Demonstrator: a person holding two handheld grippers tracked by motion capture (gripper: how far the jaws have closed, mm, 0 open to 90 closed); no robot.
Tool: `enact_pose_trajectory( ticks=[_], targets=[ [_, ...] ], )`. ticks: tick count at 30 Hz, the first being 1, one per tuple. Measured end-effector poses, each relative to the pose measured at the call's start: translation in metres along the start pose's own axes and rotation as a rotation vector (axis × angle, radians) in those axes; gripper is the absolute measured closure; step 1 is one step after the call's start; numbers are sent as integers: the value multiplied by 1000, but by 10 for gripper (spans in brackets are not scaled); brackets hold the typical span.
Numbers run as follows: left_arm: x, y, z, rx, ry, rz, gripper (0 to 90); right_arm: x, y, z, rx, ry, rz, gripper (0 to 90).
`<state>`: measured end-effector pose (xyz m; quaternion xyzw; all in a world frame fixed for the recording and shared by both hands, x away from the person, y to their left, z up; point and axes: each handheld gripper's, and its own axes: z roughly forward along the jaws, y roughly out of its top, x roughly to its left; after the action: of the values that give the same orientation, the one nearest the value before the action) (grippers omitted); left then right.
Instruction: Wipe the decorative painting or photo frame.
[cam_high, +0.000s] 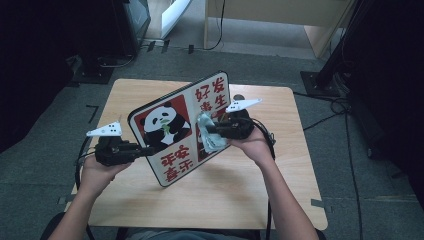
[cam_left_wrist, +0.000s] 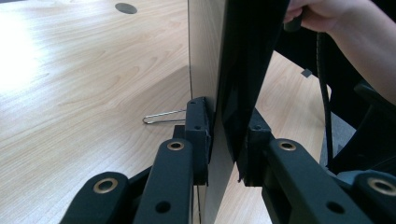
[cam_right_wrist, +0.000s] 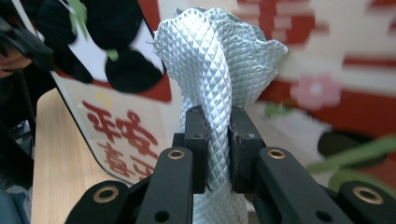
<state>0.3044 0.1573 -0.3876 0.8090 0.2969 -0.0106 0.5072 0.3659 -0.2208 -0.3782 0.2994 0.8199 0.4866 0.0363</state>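
A flat board printed with a panda and red characters is held tilted above the wooden table. My left gripper is shut on its left edge; in the left gripper view the pads clamp the thin board from both sides, with the gripper seen edge-on to it. My right gripper is shut on a bunched silver-grey cloth that lies against the board's printed face. In the right gripper view the quilted cloth rises between the jaws of the gripper, in front of the board.
A thin wire clip lies on the table under the board, and a round hole sits near the table's far edge. Cables trail on the grey floor to the right. Dark equipment stands at both sides.
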Motion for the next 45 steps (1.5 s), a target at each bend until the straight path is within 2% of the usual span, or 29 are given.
enact_pose_trajectory(
  ticks=[13, 22, 36, 45],
  targets=[
    [2, -1, 0, -7, -10, -10, 781, 12, 51, -14, -100, 25, -97, 808],
    [1, 0, 0, -2, -9, -4, 781, 11, 74, -20, -164, 25, -140, 807],
    [-1, -1, -1, 5, 2, 0, 781, 8, 81, -5, -179, 50, -120, 806],
    [-2, 0, -1, 12, 5, 8, 781, 14, 79, 2, -152, 73, -143, 806]
  ],
)
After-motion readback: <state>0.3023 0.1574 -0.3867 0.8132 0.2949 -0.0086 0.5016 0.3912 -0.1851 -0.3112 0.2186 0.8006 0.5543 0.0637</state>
